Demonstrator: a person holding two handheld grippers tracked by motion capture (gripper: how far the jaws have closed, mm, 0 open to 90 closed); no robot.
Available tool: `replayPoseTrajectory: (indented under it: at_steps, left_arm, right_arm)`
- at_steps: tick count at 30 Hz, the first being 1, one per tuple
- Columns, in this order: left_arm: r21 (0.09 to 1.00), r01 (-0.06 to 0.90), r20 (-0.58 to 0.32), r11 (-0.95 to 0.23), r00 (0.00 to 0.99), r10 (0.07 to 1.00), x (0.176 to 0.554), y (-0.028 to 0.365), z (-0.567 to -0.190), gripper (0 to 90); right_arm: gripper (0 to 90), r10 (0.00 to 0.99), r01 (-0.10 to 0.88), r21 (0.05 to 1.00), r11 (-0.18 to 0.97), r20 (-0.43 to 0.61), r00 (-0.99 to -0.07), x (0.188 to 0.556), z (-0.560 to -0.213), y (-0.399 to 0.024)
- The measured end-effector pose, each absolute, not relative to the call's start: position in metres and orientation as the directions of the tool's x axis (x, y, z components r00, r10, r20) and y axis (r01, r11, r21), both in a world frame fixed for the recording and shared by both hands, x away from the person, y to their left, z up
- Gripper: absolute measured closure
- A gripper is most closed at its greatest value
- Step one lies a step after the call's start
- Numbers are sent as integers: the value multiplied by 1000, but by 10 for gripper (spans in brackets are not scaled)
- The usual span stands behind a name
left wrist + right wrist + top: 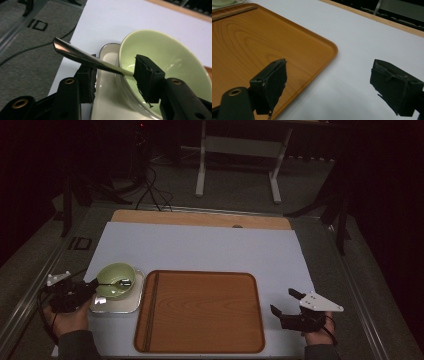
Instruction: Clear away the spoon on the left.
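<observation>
A pale green bowl (114,276) stands on a small white dish with a metal rim (131,306) at the table's left. A metal spoon (120,282) rests in the bowl, its handle sticking out over the rim toward my left gripper (92,287). In the left gripper view the jaws of that gripper (116,70) straddle the bowl's (162,50) near rim. One pad is inside the bowl and the other outside with a gap to the wall. The spoon handle (82,57) crosses above the outer pad. My right gripper (284,301) is open with nothing in it, over the mat.
A large wooden tray (200,312) lies in the middle of the pale mat (200,247), right beside the white dish (110,46). In the right gripper view the tray's corner (317,47) sits just left of my open right gripper (332,75). Cables trail on the floor behind.
</observation>
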State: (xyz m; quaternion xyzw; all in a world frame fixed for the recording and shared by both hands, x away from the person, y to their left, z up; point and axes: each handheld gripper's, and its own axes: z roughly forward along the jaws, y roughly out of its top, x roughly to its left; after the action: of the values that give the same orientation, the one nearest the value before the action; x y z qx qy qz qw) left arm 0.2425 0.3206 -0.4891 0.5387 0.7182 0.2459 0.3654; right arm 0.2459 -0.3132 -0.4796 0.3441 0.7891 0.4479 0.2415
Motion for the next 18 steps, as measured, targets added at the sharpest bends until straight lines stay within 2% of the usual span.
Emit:
replayPoseTrajectory:
  at_steps: [8,18]
  left_arm:
    - [748,576,-290,330,-165,943,242,324,-488,678]
    - [802,522,-259,291,-136,956,236,318,-474,774]
  right_arm:
    - [133,759,328,873,361,-70,-647,246,-480,-313]
    - [133,759,331,872,360,-68,-647,246,-480,-313]
